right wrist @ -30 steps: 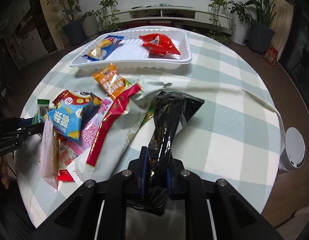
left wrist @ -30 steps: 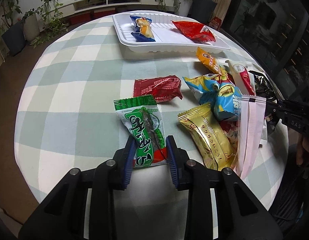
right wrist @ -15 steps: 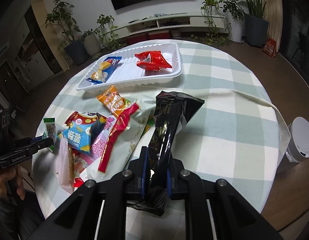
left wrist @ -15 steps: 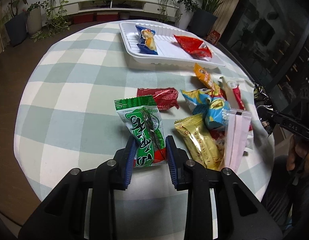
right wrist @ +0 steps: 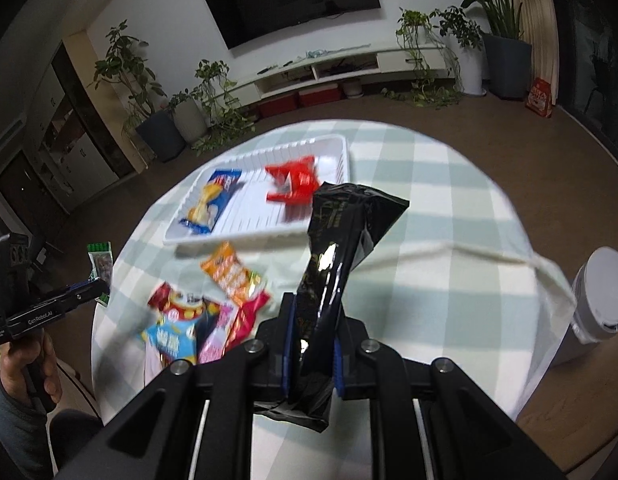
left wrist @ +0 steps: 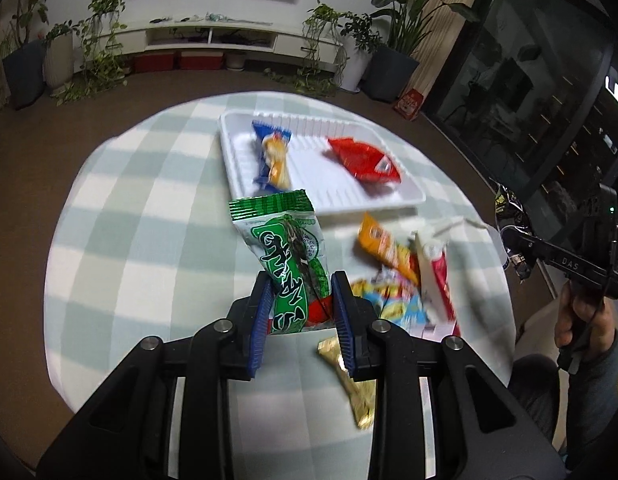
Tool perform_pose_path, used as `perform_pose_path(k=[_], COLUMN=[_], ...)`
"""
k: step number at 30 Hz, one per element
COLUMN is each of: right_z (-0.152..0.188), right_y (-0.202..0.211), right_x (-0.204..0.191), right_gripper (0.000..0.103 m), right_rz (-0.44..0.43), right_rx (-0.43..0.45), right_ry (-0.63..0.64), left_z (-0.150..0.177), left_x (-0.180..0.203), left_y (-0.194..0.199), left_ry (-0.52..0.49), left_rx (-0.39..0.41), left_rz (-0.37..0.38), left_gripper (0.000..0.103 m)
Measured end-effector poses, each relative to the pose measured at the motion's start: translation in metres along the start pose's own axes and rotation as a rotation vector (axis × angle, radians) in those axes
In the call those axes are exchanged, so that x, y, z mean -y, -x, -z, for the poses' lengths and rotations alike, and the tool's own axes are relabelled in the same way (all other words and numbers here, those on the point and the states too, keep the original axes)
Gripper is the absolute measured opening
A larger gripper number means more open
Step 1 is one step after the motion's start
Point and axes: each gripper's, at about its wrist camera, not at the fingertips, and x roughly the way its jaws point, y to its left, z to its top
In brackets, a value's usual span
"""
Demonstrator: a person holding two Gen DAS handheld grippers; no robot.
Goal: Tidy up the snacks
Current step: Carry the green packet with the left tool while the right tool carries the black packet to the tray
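- The left hand-held gripper [left wrist: 300,304] is grasping the green packet [left wrist: 287,252], held clear above the bench [left wrist: 149,216].
- The right hand-held gripper [right wrist: 312,344] is clenching the black packet [right wrist: 341,248].
- Both should be lowering flat onto bare parts of the white tray [left wrist: 321,196].

Two snack packets lie in the one white tray [left wrist: 393,200]: a blue packet [left wrist: 271,154] and a red packet [left wrist: 365,158]. Two more are held up in grippers, one green packet [left wrist: 291,256] and one black packet [right wrist: 341,240]. About five loose packets are heaped on the checked tablecloth [left wrist: 149,220], too blurred for an exact count; the orange packet [right wrist: 229,272] and gold packet [left wrist: 355,380] are among them
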Motion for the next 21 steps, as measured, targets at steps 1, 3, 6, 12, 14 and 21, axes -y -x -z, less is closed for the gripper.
perform_pose_path(k=[1,3,6,12,14,21], right_z=[-0.006,-0.026,-0.06,-0.116,-0.126,-0.126], right_y=[0.0,-0.002,-0.011,-0.061,-0.083,-0.153], right_x=[-0.001,-0.004,-0.017,-0.052,-0.064,-0.079], right_gripper=[0.017,0.017,0.017,0.017,0.017,0.017], right_rz=[-0.002,-0.003,-0.013,-0.075,-0.082,-0.05], right_rx=[0.006,0.022,0.041,0.014,-0.009,-0.11], right_ry=[0.005,0.026,0.066,0.132,0.155,0.212], left_z=[-0.012,-0.034,-0.069,-0.128,-0.14,-0.147], left_x=[0.001,0.002,0.004,0.026,0.03,0.034], left_y=[-0.002,-0.009,-0.022,-0.07,-0.09,-0.153], left_ry=[-0.006,-0.009,-0.001,-0.06,-0.068,-0.09], left_rx=[0.004,0.008,0.022,-0.014,-0.038,-0.119], left_rz=[0.0,0.004,0.013,-0.023,-0.025,-0.071], left_gripper=[0.027,0.027,0.027,0.027,0.028,0.028])
